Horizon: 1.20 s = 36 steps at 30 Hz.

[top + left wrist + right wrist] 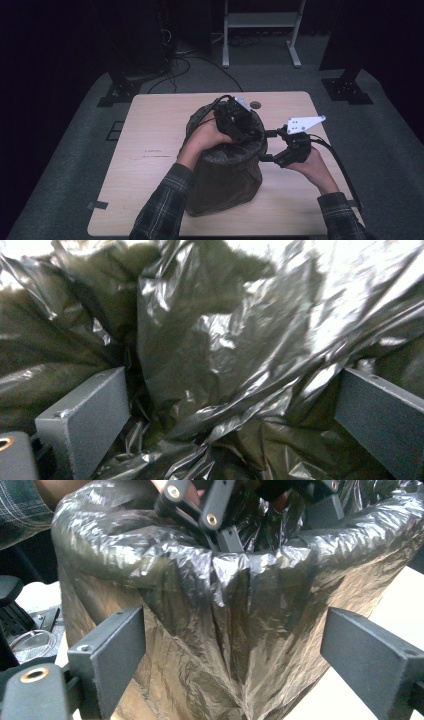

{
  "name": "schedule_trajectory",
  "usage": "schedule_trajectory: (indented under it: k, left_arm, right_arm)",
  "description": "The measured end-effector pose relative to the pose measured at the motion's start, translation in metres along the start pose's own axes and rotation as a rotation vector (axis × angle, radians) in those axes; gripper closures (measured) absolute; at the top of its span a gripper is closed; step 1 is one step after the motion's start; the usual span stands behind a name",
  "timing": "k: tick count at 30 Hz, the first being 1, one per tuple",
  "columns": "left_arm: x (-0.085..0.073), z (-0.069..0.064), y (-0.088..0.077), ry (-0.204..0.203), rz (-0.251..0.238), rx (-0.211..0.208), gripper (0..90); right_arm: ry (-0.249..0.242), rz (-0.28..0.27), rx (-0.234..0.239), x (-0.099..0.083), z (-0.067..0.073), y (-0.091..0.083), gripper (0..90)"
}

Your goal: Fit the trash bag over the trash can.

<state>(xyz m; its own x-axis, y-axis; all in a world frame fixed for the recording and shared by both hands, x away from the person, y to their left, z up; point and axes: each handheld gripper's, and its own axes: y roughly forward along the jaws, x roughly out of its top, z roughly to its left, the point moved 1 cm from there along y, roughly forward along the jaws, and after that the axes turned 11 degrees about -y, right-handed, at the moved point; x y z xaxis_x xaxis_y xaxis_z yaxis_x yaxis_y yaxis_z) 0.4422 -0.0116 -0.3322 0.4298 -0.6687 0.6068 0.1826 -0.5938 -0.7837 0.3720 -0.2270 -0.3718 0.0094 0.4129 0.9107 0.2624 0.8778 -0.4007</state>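
A bin lined with a dark plastic bag is seen standing near the middle of the desk; the left gripper is plunged into the bin's mouth from above, and its fingers are spread wide, with crumpled bag film bunched between them but not clamped. The right gripper is held just beside the bin's right side at rim height; its fingers are opened wide, and the bag-covered wall is framed between them, though contact cannot be told.
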Motion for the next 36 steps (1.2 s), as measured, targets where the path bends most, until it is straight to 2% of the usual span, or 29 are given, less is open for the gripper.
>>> schedule_trajectory:
  k: [5, 8, 15, 18, 22, 24, 28, 30, 32, 36]
  left_arm:
    - [0.002, -0.015, -0.016, 0.016, -0.031, 0.005, 0.4]
    - [0.001, -0.025, -0.024, 0.010, -0.050, 0.013, 0.4]
    - [-0.009, -0.036, -0.012, 0.009, 0.007, 0.004, 0.4]
    - [-0.011, -0.039, -0.008, 0.017, 0.035, 0.019, 0.4]
    - [-0.011, -0.037, -0.006, 0.001, 0.047, 0.009, 0.4]
    - [-0.011, -0.035, -0.002, -0.004, 0.075, 0.007, 0.4]
    - [-0.010, -0.034, 0.007, -0.001, 0.128, 0.027, 0.4]
    - [-0.010, -0.033, 0.009, -0.001, 0.137, 0.031, 0.5]
    - [-0.009, -0.032, 0.009, -0.005, 0.134, 0.026, 0.4]
    - [-0.003, -0.030, -0.001, -0.007, 0.071, 0.013, 0.4]
  right_arm:
    - [0.000, -0.004, -0.011, 0.001, -0.001, -0.006, 9.7]
    - [0.001, -0.010, -0.015, 0.001, 0.000, -0.009, 9.7]
    - [-0.001, -0.010, -0.017, 0.001, 0.002, -0.010, 9.7]
    - [0.007, -0.009, -0.015, -0.001, 0.003, -0.010, 9.7]
    - [0.007, -0.010, -0.014, -0.002, 0.003, -0.009, 9.7]
    - [0.009, -0.011, -0.014, -0.003, 0.003, -0.009, 9.7]
    - [0.014, -0.013, -0.012, -0.005, 0.004, -0.008, 9.7]
    - [0.018, -0.014, -0.012, -0.007, 0.004, -0.008, 9.7]
    - [0.018, -0.010, -0.011, -0.008, 0.004, -0.008, 9.7]
    - [0.012, -0.017, -0.016, -0.007, 0.003, -0.010, 9.7]
